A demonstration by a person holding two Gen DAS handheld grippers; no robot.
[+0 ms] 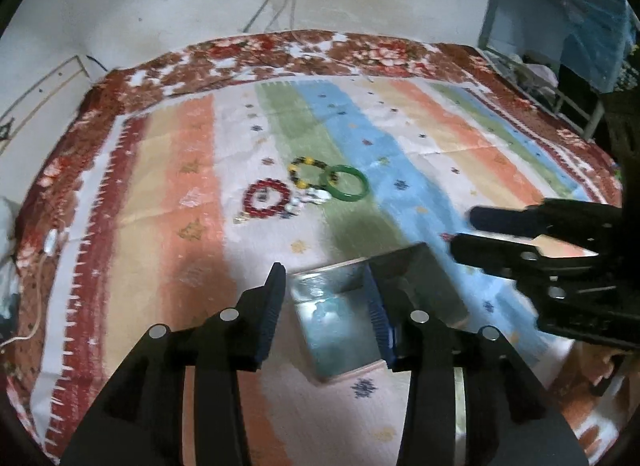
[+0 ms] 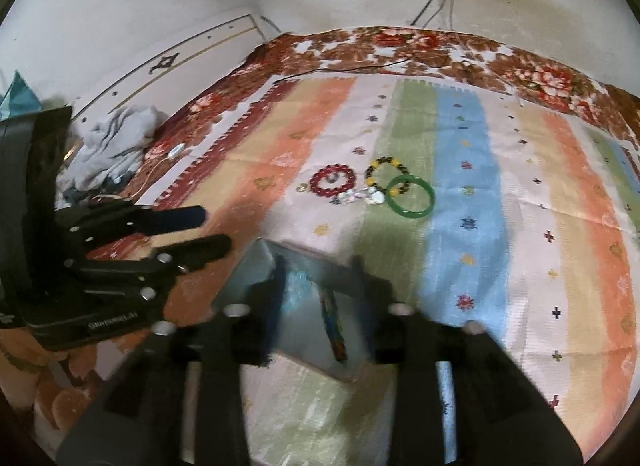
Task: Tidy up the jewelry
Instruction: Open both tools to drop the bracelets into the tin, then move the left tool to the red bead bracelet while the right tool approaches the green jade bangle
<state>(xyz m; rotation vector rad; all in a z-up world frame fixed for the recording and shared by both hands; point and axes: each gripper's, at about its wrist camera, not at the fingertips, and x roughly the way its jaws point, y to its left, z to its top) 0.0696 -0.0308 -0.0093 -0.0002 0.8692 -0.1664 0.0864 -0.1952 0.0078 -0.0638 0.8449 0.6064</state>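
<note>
Now, both hand-held grippers over the box, nothing grasped yet.
Left hand-held gripper and right released; bracelets lie ahead on the bed. I'd reach for the green bangle first, approaching low.

i see a red bead bracelet, a yellow-black bead bracelet, a green bangle and white beads clustered flat beyond an open box.

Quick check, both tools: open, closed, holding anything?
Left tool: open, empty, fingers straddling the box.
Right tool: open, empty, over the same box; the view is blurred.
</note>
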